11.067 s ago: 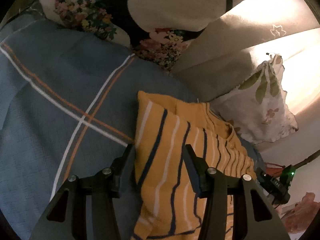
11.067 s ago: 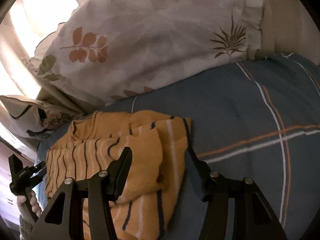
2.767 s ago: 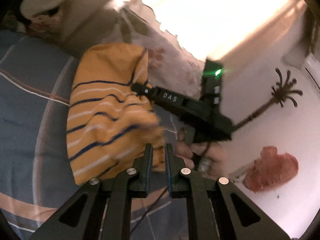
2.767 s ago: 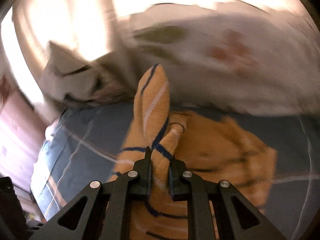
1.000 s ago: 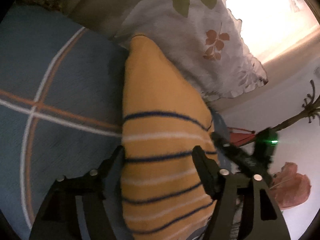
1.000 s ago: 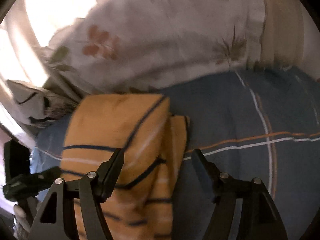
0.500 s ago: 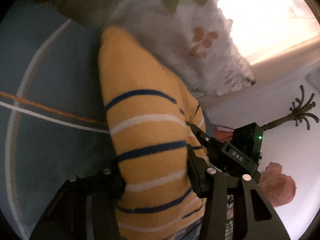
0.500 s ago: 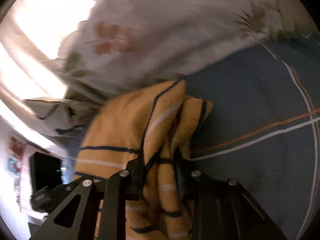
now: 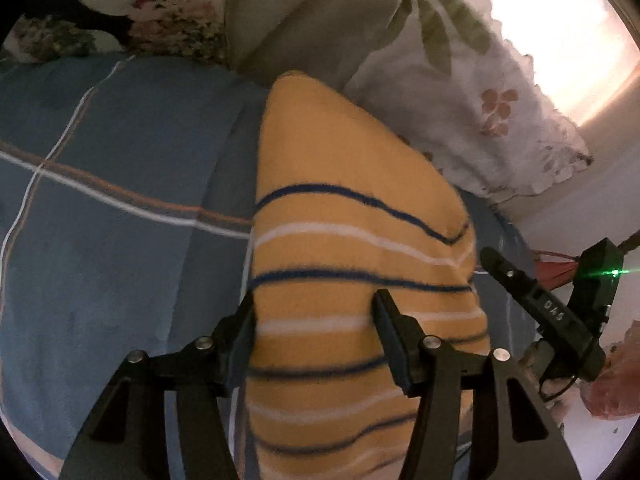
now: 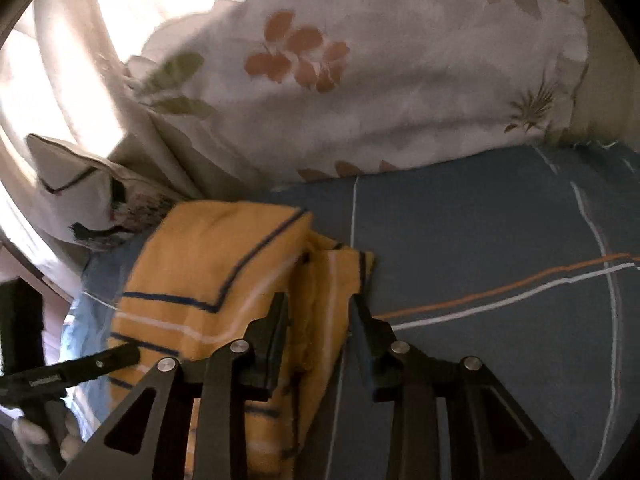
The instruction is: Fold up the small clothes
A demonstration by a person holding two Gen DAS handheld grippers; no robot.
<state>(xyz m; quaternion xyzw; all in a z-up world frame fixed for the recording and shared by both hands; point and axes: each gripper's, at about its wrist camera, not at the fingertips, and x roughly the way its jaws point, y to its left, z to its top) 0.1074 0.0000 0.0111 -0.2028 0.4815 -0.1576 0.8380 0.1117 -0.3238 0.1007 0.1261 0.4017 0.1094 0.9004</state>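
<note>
Left gripper (image 9: pixel 314 314) fingers stand apart over the folded yellow striped garment (image 9: pixel 352 240), fabric between them, pads not clearly pressing it; jaws have just been opening a little. Right gripper (image 10: pixel 320 320) fingers sit narrower, astride the garment's layered edge (image 10: pixel 324 308); they too have just been opening slightly, and whether the pads still pinch the cloth I cannot tell. Right gripper also shows at the garment's far side in the left wrist view (image 9: pixel 540 308), green light on its body. In the right wrist view the left gripper (image 10: pixel 84 366) lies low left, a hand (image 10: pixel 36 440) under it.

Garment lies on the bed (image 9: pixel 100 240), folded into a compact stack, navy and white stripes on top. Bed cover is blue-grey with white and orange crossing lines. Just beyond the garment, a white pillow with leaf and flower print (image 10: pixel 380 80) leans against the bed head. A dark floral pillow (image 9: pixel 168 28) sits further left. Behind them, a beige curtain (image 10: pixel 52 60) with bright light coming through. Pale wall (image 9: pixel 592 208) at right. Slight motion blur throughout.
</note>
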